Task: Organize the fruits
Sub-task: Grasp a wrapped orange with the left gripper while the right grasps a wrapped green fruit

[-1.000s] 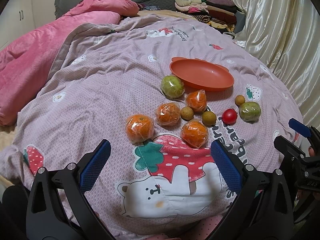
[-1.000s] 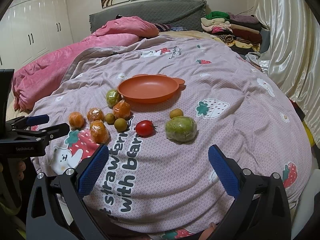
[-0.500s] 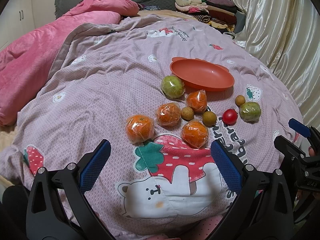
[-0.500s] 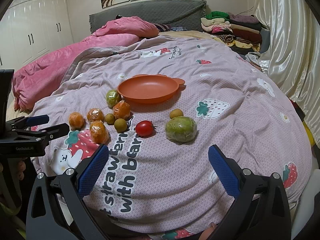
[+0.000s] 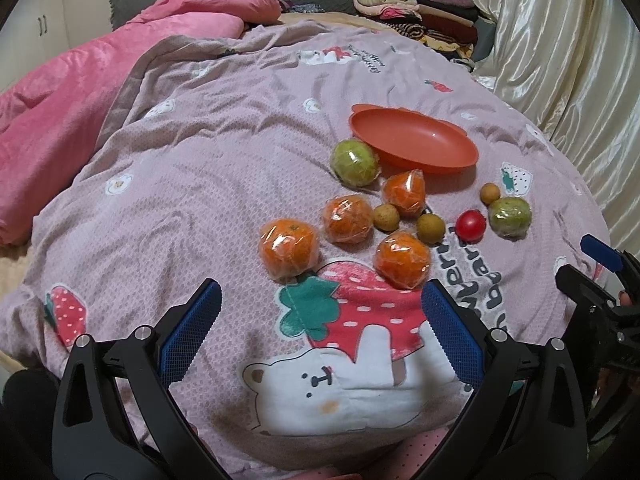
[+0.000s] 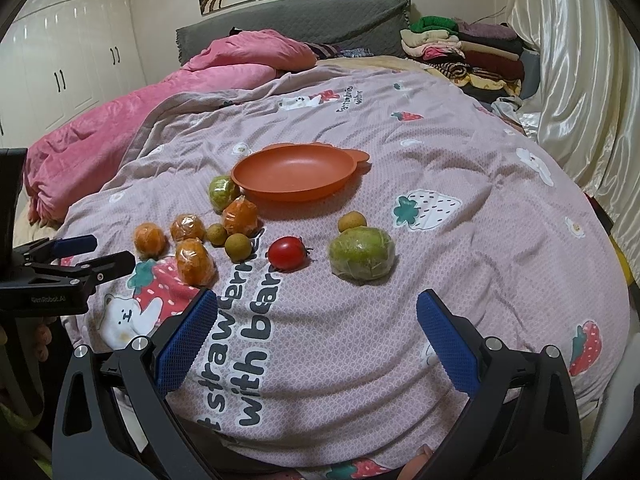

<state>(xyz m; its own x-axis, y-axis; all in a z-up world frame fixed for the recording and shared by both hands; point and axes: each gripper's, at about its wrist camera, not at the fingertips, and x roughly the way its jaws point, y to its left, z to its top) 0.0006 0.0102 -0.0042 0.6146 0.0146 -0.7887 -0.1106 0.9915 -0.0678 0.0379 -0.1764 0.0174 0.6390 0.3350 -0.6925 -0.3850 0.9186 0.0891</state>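
An empty orange plate (image 5: 416, 140) (image 6: 292, 174) lies on the lilac bedspread (image 5: 192, 168). In front of it lie several plastic-wrapped oranges (image 5: 288, 249) (image 6: 194, 261), two wrapped green fruits (image 5: 354, 162) (image 6: 362, 253), a red tomato (image 5: 471, 225) (image 6: 286, 254) and small brown longans (image 5: 430, 229) (image 6: 238, 246). My left gripper (image 5: 320, 300) is open and empty, just short of the nearest oranges. My right gripper (image 6: 316, 308) is open and empty, short of the tomato and the green fruit.
A pink duvet (image 6: 160, 92) lies at the far left of the bed. Folded clothes (image 6: 464, 48) are stacked at the far right by a cream curtain (image 6: 580, 80). White wardrobes (image 6: 60, 64) stand at left. Each gripper shows at the edge of the other's view.
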